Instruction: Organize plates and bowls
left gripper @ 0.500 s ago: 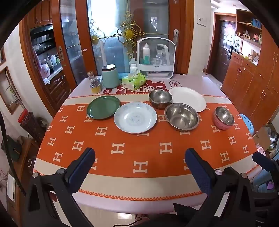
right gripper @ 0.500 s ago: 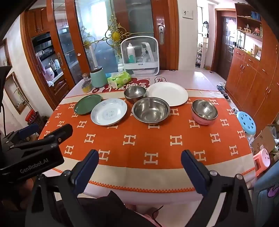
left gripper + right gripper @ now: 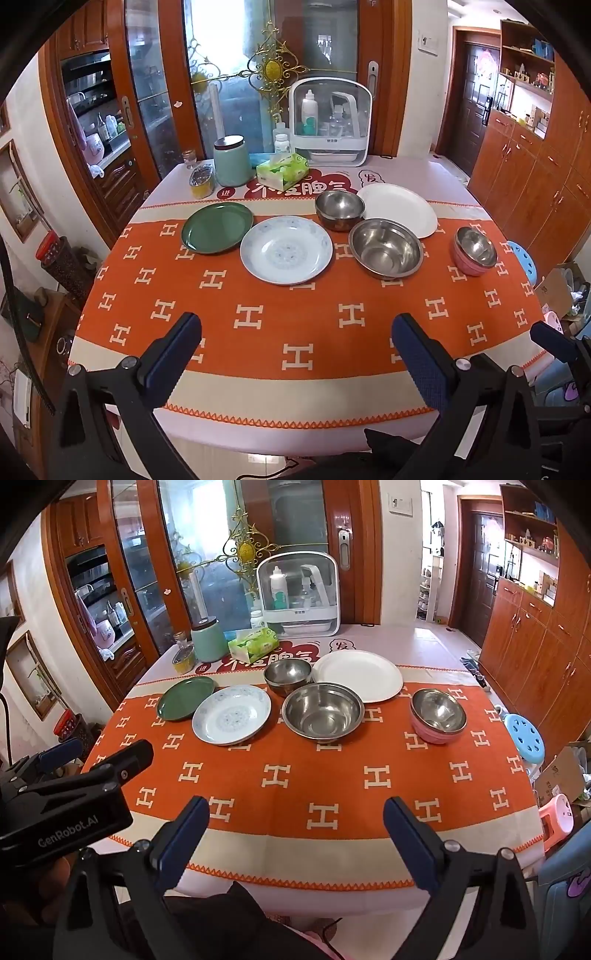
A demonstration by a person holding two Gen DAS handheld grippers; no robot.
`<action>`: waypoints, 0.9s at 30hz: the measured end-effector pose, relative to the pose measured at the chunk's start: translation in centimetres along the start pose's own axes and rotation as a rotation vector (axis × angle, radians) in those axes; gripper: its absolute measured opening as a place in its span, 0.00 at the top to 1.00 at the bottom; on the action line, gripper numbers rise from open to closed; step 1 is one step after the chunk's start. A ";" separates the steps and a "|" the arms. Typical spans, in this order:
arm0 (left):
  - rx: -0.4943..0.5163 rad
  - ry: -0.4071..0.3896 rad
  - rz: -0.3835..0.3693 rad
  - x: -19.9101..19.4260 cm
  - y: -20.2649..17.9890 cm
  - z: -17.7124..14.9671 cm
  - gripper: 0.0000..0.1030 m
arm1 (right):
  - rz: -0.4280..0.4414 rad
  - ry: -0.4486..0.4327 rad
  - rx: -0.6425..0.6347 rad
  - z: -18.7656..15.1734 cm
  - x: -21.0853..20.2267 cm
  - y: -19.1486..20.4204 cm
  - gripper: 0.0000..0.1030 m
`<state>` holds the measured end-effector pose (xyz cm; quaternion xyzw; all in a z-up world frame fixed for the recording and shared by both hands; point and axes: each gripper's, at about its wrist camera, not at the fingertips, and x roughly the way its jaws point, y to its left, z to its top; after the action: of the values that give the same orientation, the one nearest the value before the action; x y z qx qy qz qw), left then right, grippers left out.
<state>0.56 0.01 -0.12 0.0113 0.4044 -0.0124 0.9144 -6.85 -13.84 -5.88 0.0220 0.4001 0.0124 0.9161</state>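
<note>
Six dishes sit in a loose row across the far half of your orange patterned tablecloth [image 3: 295,325]: a matte green plate [image 3: 217,227], a glossy white plate with faint blue print [image 3: 286,249], a small steel bowl [image 3: 339,209] touching a flat white plate [image 3: 400,210], a wide shiny steel bowl [image 3: 386,247], and a pink bowl with a steel lining [image 3: 474,251] off to the right. You hold both tools tilted down over the near table edge. Your left gripper [image 3: 295,354] and right gripper [image 3: 295,834] both stand spread wide with nothing between their blue ribbed pads [image 3: 173,354]. All dishes lie well beyond the jaws.
</note>
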 end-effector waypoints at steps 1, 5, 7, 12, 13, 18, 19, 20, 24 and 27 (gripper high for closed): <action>0.001 0.000 -0.003 0.1 0.1 0.1 0.01 | 0.000 0.001 0.000 0.0 0.0 0.0 0.07; 0.002 0.001 -0.003 0.3 0.1 0.3 0.01 | 0.001 0.001 0.000 0.0 -0.1 -0.1 0.07; 0.002 0.001 -0.002 0.4 0.1 0.3 0.01 | 0.000 0.002 0.000 0.0 0.0 0.0 0.07; 0.005 0.001 -0.008 0.9 0.7 0.5 0.01 | 0.000 0.001 0.000 0.1 0.1 0.1 0.07; 0.005 0.000 -0.009 0.9 0.8 0.5 0.01 | 0.001 0.002 -0.001 0.1 0.1 0.2 0.07; 0.007 -0.011 -0.012 1.0 1.1 0.6 0.01 | -0.002 -0.006 -0.001 0.3 -0.3 0.2 0.07; 0.007 -0.014 -0.013 1.0 1.2 0.6 0.01 | -0.003 -0.009 -0.001 0.3 -0.3 0.3 0.07; 0.007 -0.017 -0.014 1.0 1.3 0.7 0.01 | -0.005 -0.013 -0.001 0.4 -0.3 0.4 0.07; 0.012 -0.030 -0.021 0.8 1.9 0.9 0.01 | -0.014 -0.026 0.005 0.6 0.9 1.2 0.07; 0.020 -0.043 -0.028 0.6 2.7 1.1 0.01 | -0.024 -0.037 0.009 0.6 1.0 1.7 0.07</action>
<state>1.89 2.62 0.23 0.0145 0.3848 -0.0296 0.9224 -5.70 -12.15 -6.12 0.0214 0.3834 -0.0008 0.9233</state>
